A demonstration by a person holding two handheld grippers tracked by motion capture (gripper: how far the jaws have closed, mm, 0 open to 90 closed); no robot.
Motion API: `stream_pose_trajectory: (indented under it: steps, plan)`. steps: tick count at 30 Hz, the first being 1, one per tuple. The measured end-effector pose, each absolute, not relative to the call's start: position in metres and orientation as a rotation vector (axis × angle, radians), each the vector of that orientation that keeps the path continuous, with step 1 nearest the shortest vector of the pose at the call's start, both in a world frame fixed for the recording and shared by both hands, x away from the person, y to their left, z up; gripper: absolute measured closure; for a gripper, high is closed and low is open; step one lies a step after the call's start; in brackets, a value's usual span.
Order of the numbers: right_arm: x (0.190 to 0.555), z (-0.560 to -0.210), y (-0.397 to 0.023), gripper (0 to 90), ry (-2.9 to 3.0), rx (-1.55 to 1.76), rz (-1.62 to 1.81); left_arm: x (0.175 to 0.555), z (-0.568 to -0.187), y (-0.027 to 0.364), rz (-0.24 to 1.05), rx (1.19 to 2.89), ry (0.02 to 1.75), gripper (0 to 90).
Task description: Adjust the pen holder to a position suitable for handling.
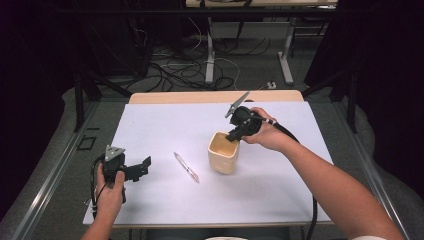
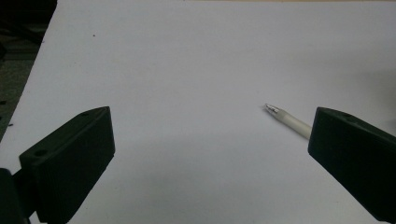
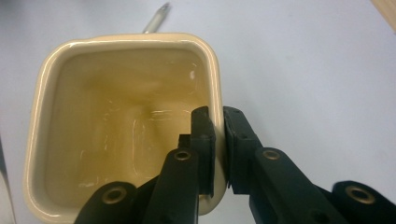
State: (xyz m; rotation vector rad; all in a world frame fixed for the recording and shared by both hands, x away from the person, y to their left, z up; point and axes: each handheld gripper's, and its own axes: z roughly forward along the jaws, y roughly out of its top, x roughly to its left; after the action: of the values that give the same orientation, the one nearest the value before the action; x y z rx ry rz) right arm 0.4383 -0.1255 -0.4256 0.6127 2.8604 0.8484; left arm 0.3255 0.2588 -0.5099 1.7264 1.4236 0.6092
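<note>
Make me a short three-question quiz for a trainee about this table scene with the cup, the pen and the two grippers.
1. True or false: the right gripper has its jaws closed on the wall of the cream cup, one jaw inside and one outside.
2. What lies on the white table between the left gripper and the cup?
3. Multiple choice: the left gripper's jaws are A) shut on the pen, B) wide open and holding nothing, C) shut on the cup.

Key:
1. True; the right gripper view shows the rim pinched between the jaws.
2. A pen, lying flat and touched by neither gripper.
3. B
</note>
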Motion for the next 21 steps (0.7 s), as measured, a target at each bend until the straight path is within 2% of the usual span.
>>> stream_pose_trajectory:
  steps: [11, 21]
  plan:
    - [0.428, -0.436, -0.114, 84.1, 2.912, 0.349, 0.807, 0.326, -0.51, 0.258, 0.605, 1.728, 1.423, 0.4]
    - [0.423, -0.446, -0.102, 84.1, 2.971, 0.248, 0.809, 0.325, -0.51, 0.259, 0.606, 1.725, 1.425, 0.4]
